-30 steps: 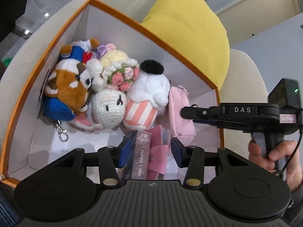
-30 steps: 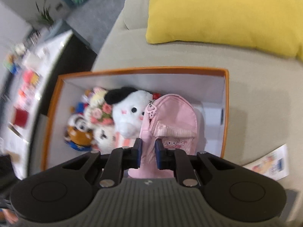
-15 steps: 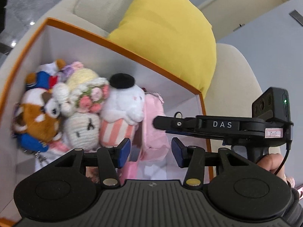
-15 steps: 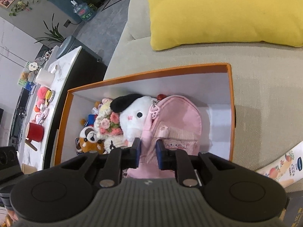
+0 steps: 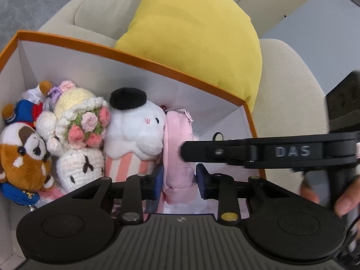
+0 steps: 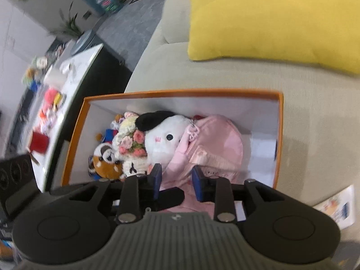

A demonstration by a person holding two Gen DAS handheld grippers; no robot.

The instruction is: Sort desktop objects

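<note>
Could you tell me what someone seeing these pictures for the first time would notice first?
An orange-rimmed box sits on a beige sofa, its left side packed with plush toys, chiefly a white plush with a black ear. A pink backpack lies at that plush's right. Behind the box leans a yellow cushion.

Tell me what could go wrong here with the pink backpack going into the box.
1. The right gripper is opening over the pink backpack; its loose fabric may snag a pad and lift back out.
2. The left gripper is closing around that backpack and could drag it against the white plush, disturbing the packed toys.
</note>
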